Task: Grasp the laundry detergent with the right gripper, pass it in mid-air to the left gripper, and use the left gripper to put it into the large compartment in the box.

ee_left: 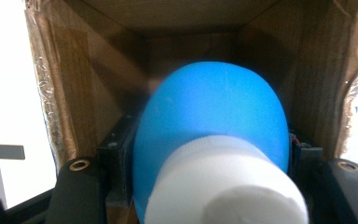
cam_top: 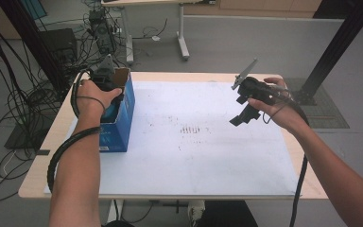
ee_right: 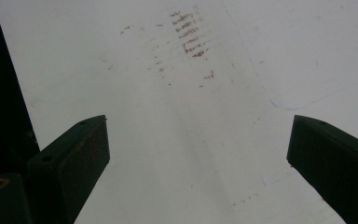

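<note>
From the near edge of the white-covered wooden surface [cam_top: 179, 161], the person's left forearm runs up toward ten o'clock, where the left hand-held gripper [cam_top: 105, 80] reaches into the open top of a blue cardboard box with a brown inside [cam_top: 121, 118]. In the left gripper view its jaws are clamped on a blue plastic bottle with a white screw cap [ee_left: 209, 126], cap toward the camera and the rounded blue body pointing down into the box, whose taped brown walls close in on both sides. The bottle is thus held inside the box mouth, and whether it touches the bottom cannot be told. Farther off at two o'clock, the right hand-held gripper [cam_top: 242, 116] hangs over the bare surface with its jaws spread wide and nothing between them; the right gripper view looks down on the white sheet and a patch of faint brown marks [ee_right: 189, 39]. The likely risks come from the tight fit: the box stands near the nine o'clock edge unsteadied by the other hand, so a jaw catching a wall or flap on the way out could drag or tip it. Letting go too high could leave the smooth, rounded bottle to drop and roll askew.
</note>
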A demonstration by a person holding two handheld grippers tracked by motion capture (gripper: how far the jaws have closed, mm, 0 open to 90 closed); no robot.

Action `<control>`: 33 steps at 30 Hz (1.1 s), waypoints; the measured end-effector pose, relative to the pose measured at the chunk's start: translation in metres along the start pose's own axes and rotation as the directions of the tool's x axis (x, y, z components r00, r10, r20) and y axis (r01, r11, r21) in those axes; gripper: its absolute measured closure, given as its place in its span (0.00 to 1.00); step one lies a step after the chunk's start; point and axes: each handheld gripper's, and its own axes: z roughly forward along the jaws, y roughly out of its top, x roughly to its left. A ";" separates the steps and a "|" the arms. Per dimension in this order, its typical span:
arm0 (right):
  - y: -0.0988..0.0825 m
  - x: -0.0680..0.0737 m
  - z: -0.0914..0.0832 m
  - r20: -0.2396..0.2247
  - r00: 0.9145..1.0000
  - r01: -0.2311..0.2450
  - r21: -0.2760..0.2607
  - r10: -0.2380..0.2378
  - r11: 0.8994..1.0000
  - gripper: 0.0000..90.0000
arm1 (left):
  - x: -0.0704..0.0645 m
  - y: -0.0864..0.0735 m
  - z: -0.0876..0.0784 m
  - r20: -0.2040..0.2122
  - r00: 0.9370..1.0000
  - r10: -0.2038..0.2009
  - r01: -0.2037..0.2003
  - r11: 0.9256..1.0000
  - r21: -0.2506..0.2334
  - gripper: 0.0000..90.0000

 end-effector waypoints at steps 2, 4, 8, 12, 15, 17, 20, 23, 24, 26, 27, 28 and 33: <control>0.000 0.000 0.000 0.000 1.000 0.000 0.000 0.000 1.000 0.06 | 0.000 0.000 0.000 0.000 1.000 -0.001 0.001 1.000 0.000 0.40; 0.001 0.000 0.001 -0.002 1.000 0.000 0.000 0.000 1.000 0.06 | 0.001 -0.001 0.000 0.002 1.000 0.000 0.000 1.000 -0.002 0.40; 0.002 0.001 0.002 -0.004 1.000 0.003 -0.001 -0.003 1.000 0.06 | 0.001 -0.001 0.000 0.003 1.000 -0.001 0.001 1.000 -0.006 0.40; 0.002 0.001 0.003 -0.007 1.000 0.006 0.001 -0.006 1.000 0.06 | 0.001 -0.001 0.000 0.003 1.000 0.000 0.000 1.000 -0.007 0.40; 0.002 0.001 0.003 -0.008 1.000 0.006 -0.003 -0.006 1.000 0.06 | 0.001 -0.001 0.000 0.004 1.000 -0.002 0.002 1.000 -0.006 0.40; 0.002 0.002 0.003 -0.009 1.000 0.006 -0.002 -0.006 1.000 0.06 | 0.000 -0.001 0.000 0.001 1.000 0.000 0.000 1.000 -0.006 0.40; 0.002 0.002 0.003 -0.009 1.000 0.006 -0.002 -0.006 1.000 0.06 | 0.000 -0.001 0.000 0.001 1.000 0.000 0.000 1.000 -0.007 0.40; 0.002 0.002 0.003 -0.010 1.000 0.005 -0.001 -0.005 1.000 0.06 | 0.000 -0.001 0.000 0.001 1.000 -0.002 0.002 1.000 -0.008 0.40; 0.002 0.002 0.003 -0.010 1.000 0.006 -0.001 -0.006 1.000 0.06 | 0.000 -0.001 0.000 0.001 1.000 -0.002 0.002 1.000 -0.006 0.40; 0.001 0.002 0.003 -0.010 1.000 0.002 -0.001 -0.002 1.000 0.06 | 0.001 -0.001 0.000 0.002 1.000 -0.004 0.004 1.000 -0.008 0.40; 0.001 0.002 0.003 -0.009 1.000 0.003 -0.002 -0.003 1.000 0.06 | 0.001 -0.001 0.000 0.002 1.000 -0.004 0.004 1.000 -0.008 0.40; 0.001 0.002 0.003 -0.009 1.000 0.004 -0.002 -0.004 1.000 0.06 | 0.001 -0.001 0.000 0.001 1.000 -0.003 0.003 1.000 -0.006 0.40; 0.002 0.002 0.002 -0.009 1.000 0.004 -0.004 -0.004 1.000 0.06 | 0.001 -0.001 0.000 0.004 1.000 -0.005 0.005 1.000 -0.007 0.40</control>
